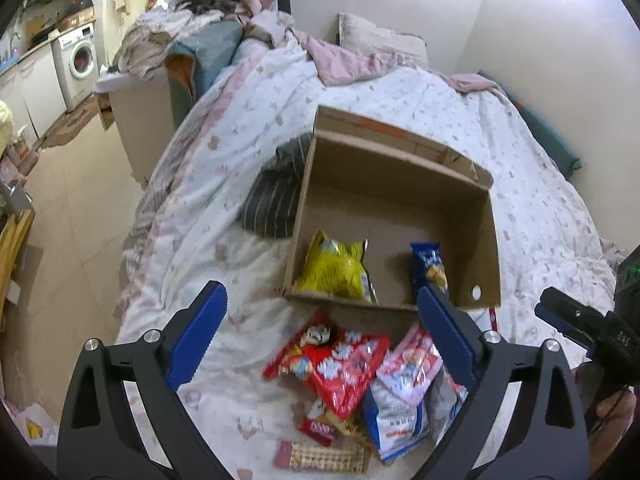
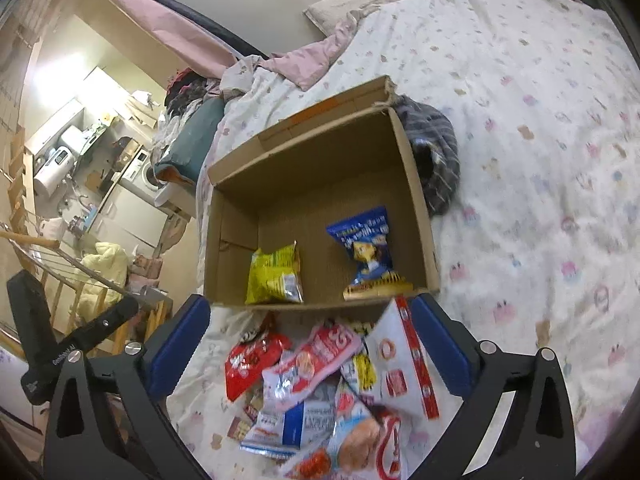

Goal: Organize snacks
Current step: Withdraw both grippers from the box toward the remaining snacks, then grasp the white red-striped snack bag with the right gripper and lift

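Note:
An open cardboard box (image 1: 400, 160) (image 2: 320, 148) lies on the bed. Inside it are a yellow snack bag (image 1: 336, 270) (image 2: 274, 274) and a blue snack bag (image 1: 430, 266) (image 2: 368, 248). In front of the box lies a pile of snack packets: a red bag (image 1: 340, 364) (image 2: 248, 364), a pink packet (image 1: 412, 364) (image 2: 316, 356), a white box (image 2: 400, 364), a blue-white bag (image 1: 394, 416) (image 2: 288, 420). My left gripper (image 1: 320, 328) is open and empty above the pile. My right gripper (image 2: 310, 340) is open and empty above the pile; it also shows at the right edge of the left wrist view (image 1: 568, 316).
A striped dark cloth (image 1: 276, 192) (image 2: 436, 160) lies beside the box. The patterned duvet (image 1: 520, 160) covers the bed. Pillows and piled clothes (image 1: 208, 12) are at the far end. Floor, washing machine (image 1: 78, 60) and a drying rack (image 2: 80, 280) are to the left.

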Available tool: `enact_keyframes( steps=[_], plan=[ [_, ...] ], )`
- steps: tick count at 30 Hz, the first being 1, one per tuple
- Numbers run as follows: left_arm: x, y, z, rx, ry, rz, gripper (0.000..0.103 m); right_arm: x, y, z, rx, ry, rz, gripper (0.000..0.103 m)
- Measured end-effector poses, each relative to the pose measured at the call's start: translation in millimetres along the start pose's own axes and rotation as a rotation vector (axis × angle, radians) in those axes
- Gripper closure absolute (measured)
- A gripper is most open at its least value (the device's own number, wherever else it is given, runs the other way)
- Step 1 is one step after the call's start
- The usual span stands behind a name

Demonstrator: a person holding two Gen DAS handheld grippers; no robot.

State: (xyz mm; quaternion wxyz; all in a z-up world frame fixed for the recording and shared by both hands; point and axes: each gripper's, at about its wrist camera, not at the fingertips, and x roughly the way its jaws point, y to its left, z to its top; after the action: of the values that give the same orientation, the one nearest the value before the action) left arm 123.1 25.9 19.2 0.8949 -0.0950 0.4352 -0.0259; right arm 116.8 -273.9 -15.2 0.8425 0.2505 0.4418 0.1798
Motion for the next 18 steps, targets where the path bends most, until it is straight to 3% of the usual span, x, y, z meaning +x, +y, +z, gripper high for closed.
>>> enact_keyframes(
  steps=[4,9,18],
  plan=[
    [5,-9,-18,0.055,0.048,-0.002,0.008,-5,-6,-15,0.013,0.027,-0.026,0.000],
    [5,-12,-34,0.087,0.050,0.003,0.008,-12,-22,-30,0.038,0.044,-0.054,0.000],
    [18,15,-41,0.002,0.133,0.038,0.008,4,-60,-41,0.154,0.167,-0.090,0.000]
  ],
)
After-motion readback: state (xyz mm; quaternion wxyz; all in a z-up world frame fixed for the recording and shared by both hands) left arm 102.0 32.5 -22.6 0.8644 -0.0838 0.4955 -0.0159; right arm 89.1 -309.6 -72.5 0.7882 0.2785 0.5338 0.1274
